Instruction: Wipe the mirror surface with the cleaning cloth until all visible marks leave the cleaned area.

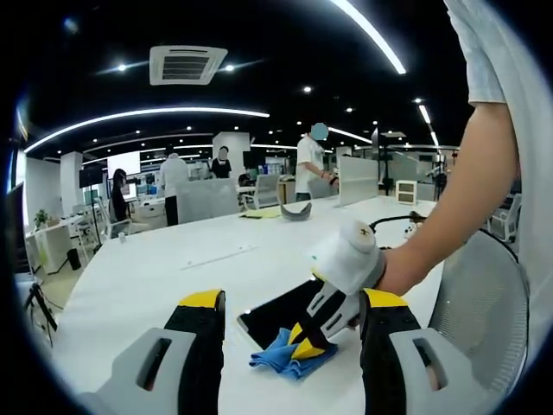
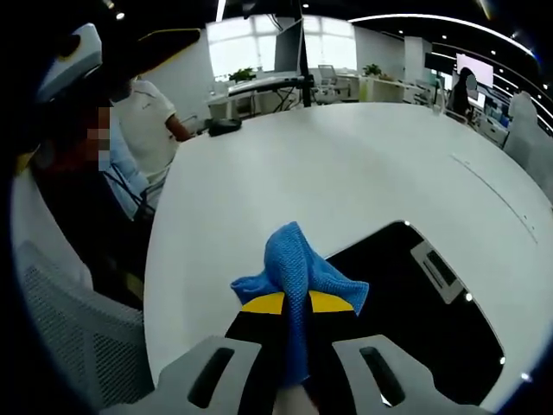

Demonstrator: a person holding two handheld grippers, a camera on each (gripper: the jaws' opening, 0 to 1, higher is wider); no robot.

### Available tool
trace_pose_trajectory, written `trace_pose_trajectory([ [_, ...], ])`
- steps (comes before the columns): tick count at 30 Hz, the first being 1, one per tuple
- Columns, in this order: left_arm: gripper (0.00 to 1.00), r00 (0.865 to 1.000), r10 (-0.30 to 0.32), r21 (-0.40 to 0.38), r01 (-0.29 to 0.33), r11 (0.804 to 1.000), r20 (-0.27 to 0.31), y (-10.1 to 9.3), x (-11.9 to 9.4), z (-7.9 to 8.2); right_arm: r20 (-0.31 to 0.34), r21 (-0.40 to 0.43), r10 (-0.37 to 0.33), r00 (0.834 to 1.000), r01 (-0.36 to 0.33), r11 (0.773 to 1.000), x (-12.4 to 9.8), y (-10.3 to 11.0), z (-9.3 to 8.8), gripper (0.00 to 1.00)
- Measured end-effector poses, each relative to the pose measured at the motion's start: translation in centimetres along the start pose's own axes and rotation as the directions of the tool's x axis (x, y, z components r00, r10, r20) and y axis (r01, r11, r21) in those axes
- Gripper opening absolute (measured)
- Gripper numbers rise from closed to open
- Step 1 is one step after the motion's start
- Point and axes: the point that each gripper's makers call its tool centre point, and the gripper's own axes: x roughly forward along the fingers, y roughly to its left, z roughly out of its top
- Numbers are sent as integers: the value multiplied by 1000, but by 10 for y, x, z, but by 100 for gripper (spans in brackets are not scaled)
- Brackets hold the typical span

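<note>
Right gripper view looks down the right tool [image 2: 294, 304], whose yellow-tipped jaws are pinched shut on the blue cleaning cloth [image 2: 295, 259]; a bunched fold stands up past the tips and the rest trails back between them. The mirror [image 2: 423, 320] lies flat on the white tabletop [image 2: 346, 164], a dark rectangle at about four o'clock from the cloth, throwing back the ceiling lights. The cloth sits right at the mirror's near corner, touching or just beside it; I cannot tell which.

From the left gripper view, the left tool [image 1: 292, 311] hangs well back with its jaws standing apart, nothing between them. Between those jaws I see the right tool [image 1: 321, 322] pressing the cloth [image 1: 281, 354] at the mirror's [image 1: 276, 316] edge, the person's forearm [image 1: 467, 207] reaching in from three o'clock.

To wipe well, I'd judge the cloth should ride flat, with more fabric under the tips than stands above them, so the hard jaws never scrape the glass. Overlapping passes toward four o'clock would cover the whole pane. Marks are too small for me to make out.

The tabletop is broad, smooth and mostly bare, so the mirror may slide under pressure; the free tool could steady it. Around it is an open office: ceiling lights, a mesh chair [image 1: 484, 303] at three o'clock, people standing at far desks.
</note>
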Motion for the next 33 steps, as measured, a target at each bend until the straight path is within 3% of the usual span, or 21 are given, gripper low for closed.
trace_pose_trajectory([
  [15,63,1000,0,2,0,1000,0,1,-1,0,0,-6,1,1000,-1,1000,-2,4,-2,3],
  [19,63,1000,1,2,-1,1000,-1,1,-2,-1,12,-29,13,1000,-12,999,-4,10,-1,3],
  [21,63,1000,3,3,-3,1000,1,2,-2,0,29,-81,31,999,-29,996,-6,16,2,3],
  [33,63,1000,8,-1,-8,1000,-4,0,-4,-3,69,-44,7,998,-4,999,-21,11,11,3],
])
